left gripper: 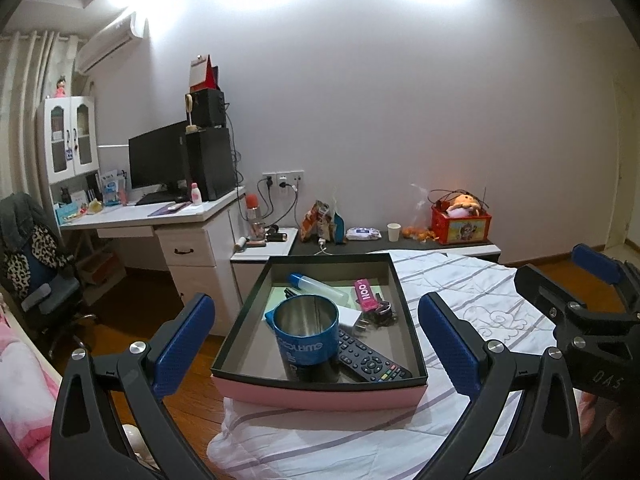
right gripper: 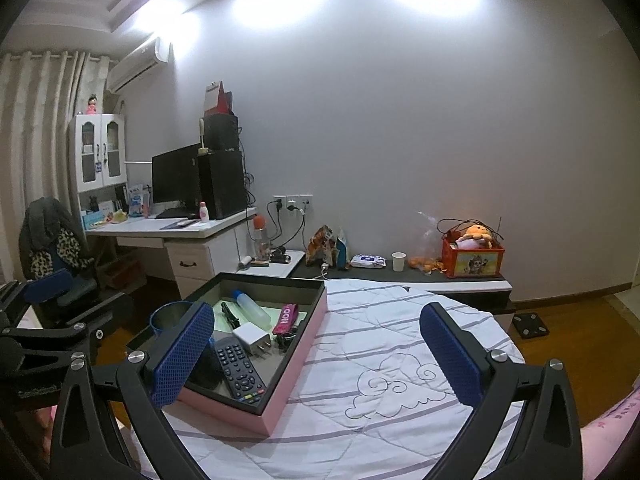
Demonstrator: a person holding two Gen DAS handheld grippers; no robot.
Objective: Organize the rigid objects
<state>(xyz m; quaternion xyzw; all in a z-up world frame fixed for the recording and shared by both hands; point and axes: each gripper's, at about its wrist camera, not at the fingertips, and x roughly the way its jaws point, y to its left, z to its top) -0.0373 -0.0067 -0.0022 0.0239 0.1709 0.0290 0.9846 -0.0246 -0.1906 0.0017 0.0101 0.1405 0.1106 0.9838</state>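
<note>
A pink box with a dark rim sits on the bed's left edge; it also shows in the right wrist view. In it are a blue steel-lined mug, a black remote, a white charger plug, a clear bottle with a blue cap, a pink tag and black keys. My left gripper is open and empty, hovering in front of the box. My right gripper is open and empty over the bed, right of the box.
The white striped quilt covers the bed. Behind it a dark shelf holds a red toy box, a paper cup, wipes and snack bags. A desk with a monitor and an office chair stand left. Wood floor lies beside the bed.
</note>
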